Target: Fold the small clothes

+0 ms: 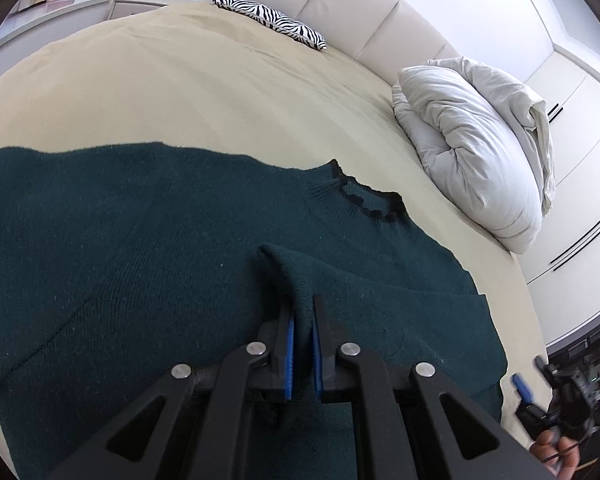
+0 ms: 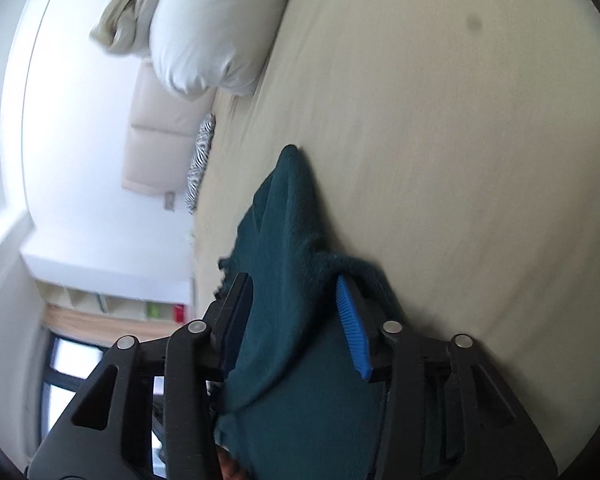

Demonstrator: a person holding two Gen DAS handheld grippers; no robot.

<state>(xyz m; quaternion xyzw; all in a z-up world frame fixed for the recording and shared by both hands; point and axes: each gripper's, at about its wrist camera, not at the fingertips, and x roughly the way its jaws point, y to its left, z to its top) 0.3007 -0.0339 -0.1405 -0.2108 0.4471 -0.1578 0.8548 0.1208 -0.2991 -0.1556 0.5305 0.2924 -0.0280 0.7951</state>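
A dark green knitted sweater (image 1: 140,240) with a black-edged collar (image 1: 364,200) lies spread on the beige bed sheet (image 1: 180,92). My left gripper (image 1: 302,304) is shut on a raised fold of it, low over the sweater's middle. In the right wrist view a bunch of the same sweater (image 2: 292,208) runs between the jaws of my right gripper (image 2: 292,280). They stand apart, and the blue pad (image 2: 352,320) shows bare along its face. The left wrist view catches the right gripper (image 1: 530,376) at the sweater's right edge, with a hand (image 1: 556,448) behind it.
A rolled white duvet (image 1: 472,152) lies at the bed's right side, next to the padded cream headboard (image 1: 360,12). A zebra-print pillow (image 1: 272,18) sits at the far end. The bed edge curves close on the right, with white cupboards (image 1: 572,92) beyond.
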